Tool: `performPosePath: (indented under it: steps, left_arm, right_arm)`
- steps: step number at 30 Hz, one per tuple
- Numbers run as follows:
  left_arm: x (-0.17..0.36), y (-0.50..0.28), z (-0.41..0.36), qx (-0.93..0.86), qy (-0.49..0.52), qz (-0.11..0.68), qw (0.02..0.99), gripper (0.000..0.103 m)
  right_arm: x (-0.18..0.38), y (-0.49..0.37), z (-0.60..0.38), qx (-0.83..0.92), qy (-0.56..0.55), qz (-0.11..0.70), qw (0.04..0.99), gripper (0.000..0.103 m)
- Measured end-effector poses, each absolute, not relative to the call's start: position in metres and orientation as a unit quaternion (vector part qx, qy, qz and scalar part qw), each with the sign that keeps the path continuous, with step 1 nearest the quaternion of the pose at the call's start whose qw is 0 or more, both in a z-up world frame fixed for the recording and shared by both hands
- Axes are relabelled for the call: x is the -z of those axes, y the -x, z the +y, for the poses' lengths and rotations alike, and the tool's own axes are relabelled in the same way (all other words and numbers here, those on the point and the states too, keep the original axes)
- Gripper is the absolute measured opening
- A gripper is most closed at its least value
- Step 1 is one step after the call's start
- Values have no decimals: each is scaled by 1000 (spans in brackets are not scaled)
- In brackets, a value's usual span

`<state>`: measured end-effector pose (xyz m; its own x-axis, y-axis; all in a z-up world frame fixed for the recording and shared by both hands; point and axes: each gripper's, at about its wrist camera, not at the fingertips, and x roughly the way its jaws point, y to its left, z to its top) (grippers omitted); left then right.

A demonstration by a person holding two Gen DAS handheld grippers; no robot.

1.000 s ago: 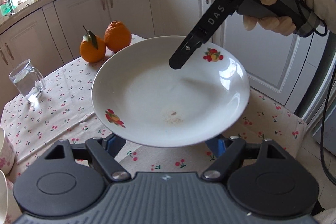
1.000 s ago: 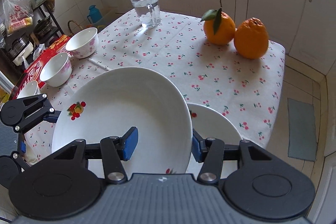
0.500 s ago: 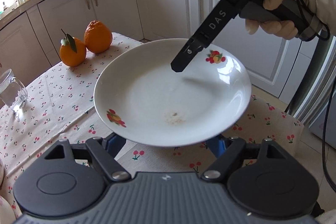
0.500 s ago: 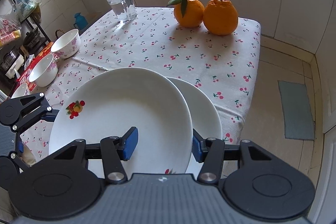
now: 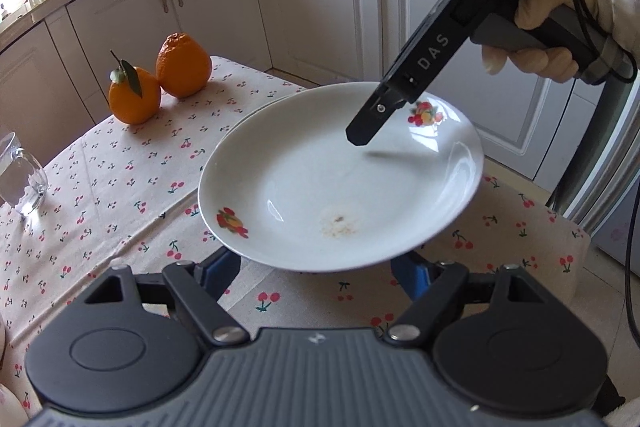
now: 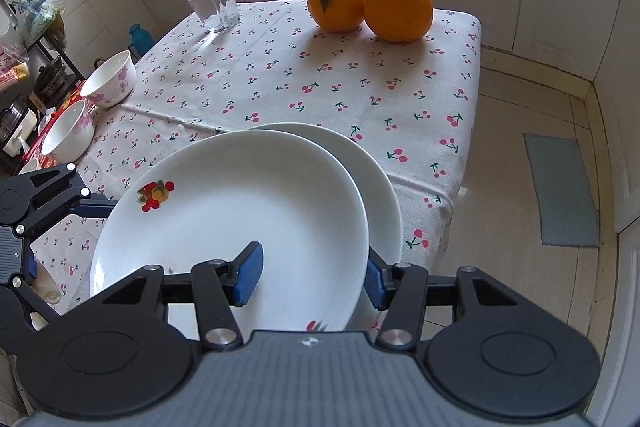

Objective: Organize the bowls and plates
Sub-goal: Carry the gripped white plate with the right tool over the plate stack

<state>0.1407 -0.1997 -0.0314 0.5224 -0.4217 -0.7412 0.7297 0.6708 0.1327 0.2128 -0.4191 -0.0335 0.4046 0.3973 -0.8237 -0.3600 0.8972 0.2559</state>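
A white plate (image 6: 240, 207) with fruit decals hangs tilted just above a second white plate (image 6: 380, 187) that lies on the cherry-print tablecloth near the table's corner. My right gripper (image 6: 312, 279) is shut on the upper plate's near rim, with one blue pad inside the dish and one outside. In the left wrist view its black finger (image 5: 362, 135) reaches down into the plate (image 5: 320, 187). My left gripper (image 5: 318, 273) stands open, its blue pads just under the plate's opposite edge. Only a sliver of the lower plate (image 5: 248, 115) shows there.
Two pink-flowered bowls (image 6: 110, 79) (image 6: 68, 135) sit at the table's left side. A glass mug (image 6: 212, 3) and two oranges (image 6: 368, 3) stand at the far end. The table edge (image 6: 460, 167) drops to the tiled floor on the right. A gloved hand (image 5: 532, 27) holds the right gripper.
The held plate has moved across and slightly down, and now overlaps the plate on the table more. Both grippers moved with it, and neither jaw changed.
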Motion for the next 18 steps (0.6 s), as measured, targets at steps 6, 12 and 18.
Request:
performPosePath:
  steps: [6, 12, 18]
  left_arm:
    - [32, -144, -199, 349, -216, 353, 841, 83]
    - [33, -147, -196, 356, -209, 354, 839, 85]
    - [34, -148, -194, 363, -202, 355, 837, 85]
  right_arm:
    - [31, -209, -419, -225, -16, 498, 837, 58]
    - [29, -204, -422, -222, -20, 497, 839, 58]
    - [26, -199, -422, -217, -19, 498, 839, 58]
